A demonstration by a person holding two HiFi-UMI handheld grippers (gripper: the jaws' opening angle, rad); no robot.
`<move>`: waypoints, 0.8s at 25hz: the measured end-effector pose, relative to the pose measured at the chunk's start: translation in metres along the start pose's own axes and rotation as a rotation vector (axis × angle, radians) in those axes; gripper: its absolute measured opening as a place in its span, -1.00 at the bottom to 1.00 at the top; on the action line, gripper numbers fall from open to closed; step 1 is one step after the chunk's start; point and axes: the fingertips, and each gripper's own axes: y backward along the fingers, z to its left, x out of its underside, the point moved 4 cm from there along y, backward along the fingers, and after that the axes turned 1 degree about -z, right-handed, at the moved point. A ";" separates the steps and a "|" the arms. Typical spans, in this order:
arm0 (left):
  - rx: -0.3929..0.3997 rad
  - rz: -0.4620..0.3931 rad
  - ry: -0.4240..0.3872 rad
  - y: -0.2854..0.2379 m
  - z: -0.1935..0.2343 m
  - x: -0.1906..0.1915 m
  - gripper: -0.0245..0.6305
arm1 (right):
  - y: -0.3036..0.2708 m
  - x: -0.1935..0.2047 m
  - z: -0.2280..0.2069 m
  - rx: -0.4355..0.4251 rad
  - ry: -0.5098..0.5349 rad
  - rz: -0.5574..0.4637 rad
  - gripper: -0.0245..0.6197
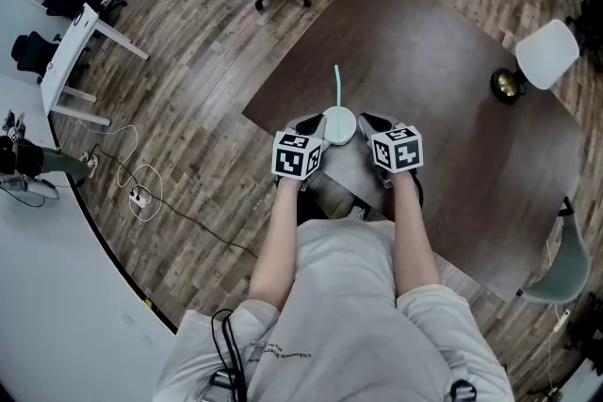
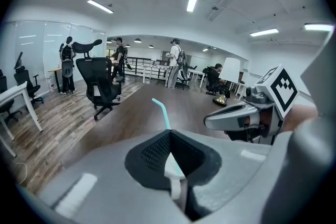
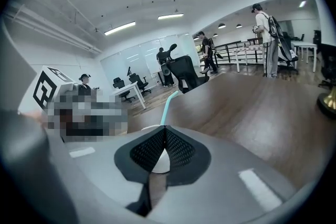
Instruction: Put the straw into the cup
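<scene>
So both grippers are crowded right in front of the person over the near edge of the dark desk (image 1: 443,80), and I reckon that's because it's a two-handed job: one steadies the white cup (image 1: 340,125) while the other steers the teal straw (image 1: 337,88). The left gripper (image 1: 311,122) has its fingers (image 2: 152,152) pressed together on the straw, which runs up out of the pinch and bends at the top. The right gripper (image 1: 369,120) has its fingers (image 3: 181,150) closed too, with the cup's white edge caught in the little gap below where the pads meet, so it looks like it's pinching the rim. From the head view the cup sits squeezed between the two grippers and the straw stands up out of its top, leaning away from the person. Looks to me like it's basically in already, maybe just needs pushing down or letting go
</scene>
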 end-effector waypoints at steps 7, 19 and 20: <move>-0.001 -0.008 0.007 0.000 0.004 -0.004 -0.92 | -0.002 -0.002 0.002 0.001 -0.002 -0.007 -0.85; -0.026 -0.008 0.034 0.007 0.015 -0.001 -0.92 | -0.007 -0.004 0.006 -0.014 0.020 0.006 -0.85; -0.026 -0.010 0.036 0.007 0.015 -0.002 -0.92 | -0.007 -0.004 0.006 -0.015 0.022 0.008 -0.85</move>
